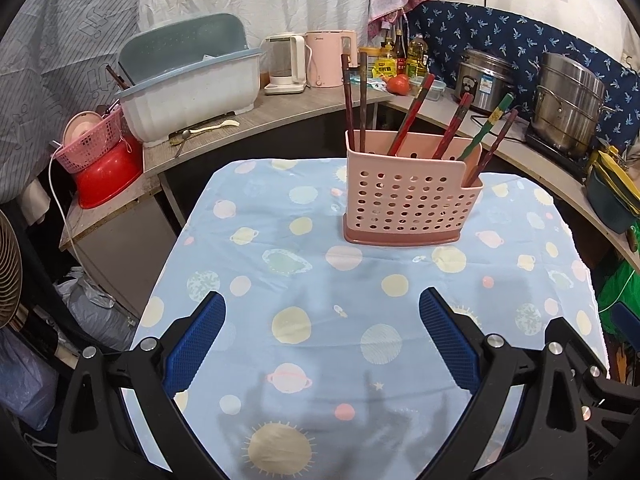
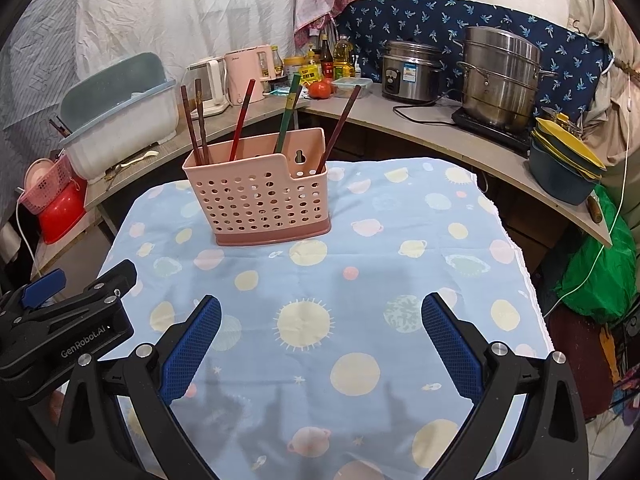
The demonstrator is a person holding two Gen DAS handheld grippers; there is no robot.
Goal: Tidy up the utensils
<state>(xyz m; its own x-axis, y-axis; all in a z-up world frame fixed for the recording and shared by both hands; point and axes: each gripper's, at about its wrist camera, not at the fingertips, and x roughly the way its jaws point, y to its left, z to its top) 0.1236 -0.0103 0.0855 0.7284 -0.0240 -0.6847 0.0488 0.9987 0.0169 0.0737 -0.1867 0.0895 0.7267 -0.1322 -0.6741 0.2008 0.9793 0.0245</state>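
On patterned cloth (image 1: 304, 292): perforated pink holder (image 1: 412, 196) (chopsticks (image 1: 412, 114) inside) | both grippers' ribbed fingers (image 1: 196, 340) apart

home kitchen | rice cooker (image 2: 412, 74) | steamer pot (image 2: 500, 80) | oil bottles (image 2: 340, 54)

Blue planet-print cloth (image 1: 304, 280) over the surface, curved grey counter (image 2: 420, 120) behind, white dish rack with blue lid (image 1: 188, 88), two electric kettles (image 1: 308, 60), oil bottles (image 2: 332, 56), tomato (image 1: 399, 84), rice cooker (image 2: 412, 70), steel steamer pot (image 2: 500, 80), stacked yellow plates (image 2: 568, 148), red basin (image 1: 106, 176), pink basket (image 1: 92, 144)
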